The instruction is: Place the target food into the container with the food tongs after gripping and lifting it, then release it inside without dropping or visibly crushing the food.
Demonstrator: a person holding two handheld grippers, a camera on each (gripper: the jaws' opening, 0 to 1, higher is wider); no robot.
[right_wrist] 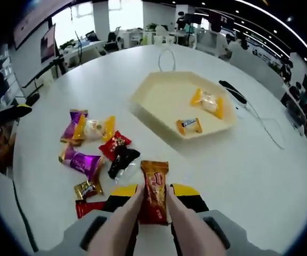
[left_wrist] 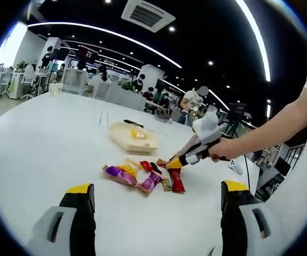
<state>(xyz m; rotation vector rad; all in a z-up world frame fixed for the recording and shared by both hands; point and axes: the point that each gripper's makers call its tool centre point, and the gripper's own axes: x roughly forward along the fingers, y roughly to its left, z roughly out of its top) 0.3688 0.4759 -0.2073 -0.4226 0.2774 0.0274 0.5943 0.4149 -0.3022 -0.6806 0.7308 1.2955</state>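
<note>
Beyond the tongs (right_wrist: 154,205), the cream tray (right_wrist: 158,98) is sitting on the white table (right_wrist: 260,165), holding two wrapped candies (right_wrist: 209,101). Bare tabletop is lying open between tongs and tray, loose sweets (right_wrist: 86,160) spreading left. The tongs are pinching an orange-brown wrapped snack (right_wrist: 154,197), wrapper looking uncrushed; the left gripper (left_wrist: 156,200) is gaping wide.

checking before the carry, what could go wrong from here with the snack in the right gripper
1. The right gripper pinches the orange snack bar near one end, so it could pivot or slip on the way.
2. The tray rim lies in the path; a low carry might clip it.
3. Other candies sit close by and could get knocked.
</note>
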